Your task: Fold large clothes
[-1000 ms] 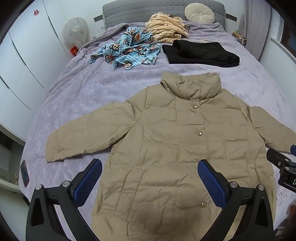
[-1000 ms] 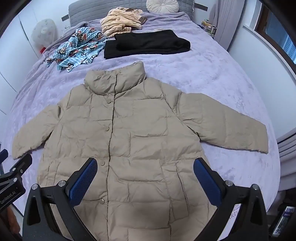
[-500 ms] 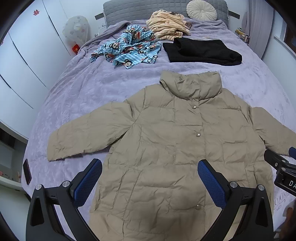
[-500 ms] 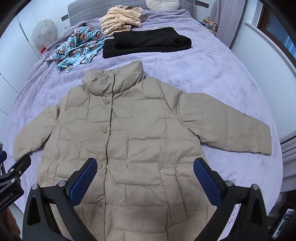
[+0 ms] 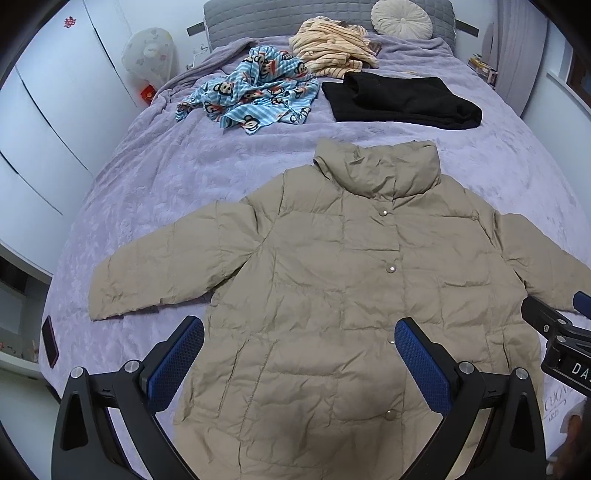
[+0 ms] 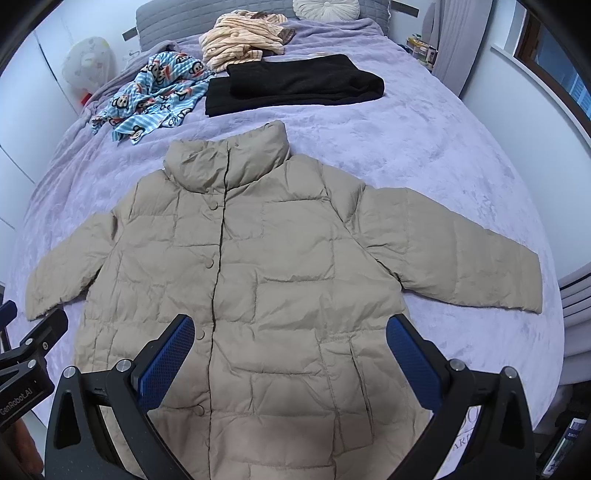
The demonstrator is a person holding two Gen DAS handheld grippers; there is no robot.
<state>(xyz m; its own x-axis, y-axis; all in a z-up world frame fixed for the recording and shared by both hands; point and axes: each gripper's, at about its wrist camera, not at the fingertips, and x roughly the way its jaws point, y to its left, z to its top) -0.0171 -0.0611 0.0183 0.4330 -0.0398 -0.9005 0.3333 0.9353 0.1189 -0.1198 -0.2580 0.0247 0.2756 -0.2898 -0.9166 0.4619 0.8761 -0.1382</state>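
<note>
The jacket (image 5: pixel 332 295) lies flat on the bed (image 5: pixel 155 184), front up, snaps shut, sleeves out to both sides. We'd guess it's light, puffy and a bit slick, so it'll spring back; we'd pinch a sleeve cuff or a hem corner. Our left gripper (image 5: pixel 299 358) and right gripper (image 6: pixel 291 354) hover over the hem, jaws wide apart, holding nothing.

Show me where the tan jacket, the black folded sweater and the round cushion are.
jacket (image 5: pixel 332 280), left wrist view, middle of the chest beside the snaps.
black sweater (image 6: pixel 295 83), right wrist view, centre of the folded stack.
cushion (image 5: pixel 402 18), left wrist view, its middle, against the headboard.
</note>
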